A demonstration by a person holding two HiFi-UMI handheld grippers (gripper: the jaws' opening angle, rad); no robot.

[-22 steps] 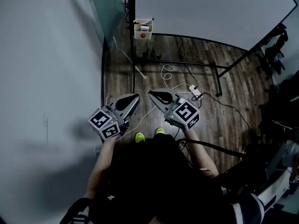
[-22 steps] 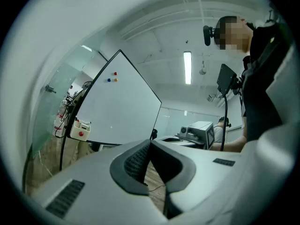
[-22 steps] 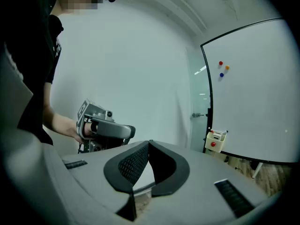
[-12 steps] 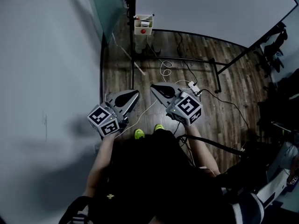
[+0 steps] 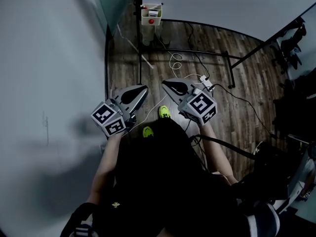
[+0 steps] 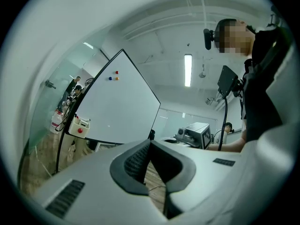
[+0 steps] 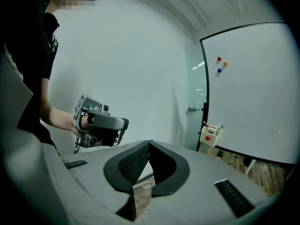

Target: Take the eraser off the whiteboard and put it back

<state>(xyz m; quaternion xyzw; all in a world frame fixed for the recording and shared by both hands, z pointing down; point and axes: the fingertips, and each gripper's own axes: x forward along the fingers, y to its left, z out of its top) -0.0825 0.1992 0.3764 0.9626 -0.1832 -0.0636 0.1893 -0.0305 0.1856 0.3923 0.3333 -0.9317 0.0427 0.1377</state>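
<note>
Both tools idle. The left gripper point(image 5: 143, 89) has its jaws together with nothing between them. The right gripper point(image 5: 165, 83) is the same, tips meeting on air.

Change over the last second: one yellow shoe point(image 5: 164, 111) has stepped ahead of the other, and both grippers ride higher in the head view. The person is walking, not yet reaching.

The whiteboard point(image 5: 222, 4) stands at 1 o'clock from the grippers, well apart. A cream holder point(image 5: 151, 15) hangs at its lower corner, at 12 o'clock from the grippers. The eraser is probably in or on it, but it is too small to confirm.

Judgement: approach phase only. The eraser is untouched, and the jaws must open before any pick.
</note>
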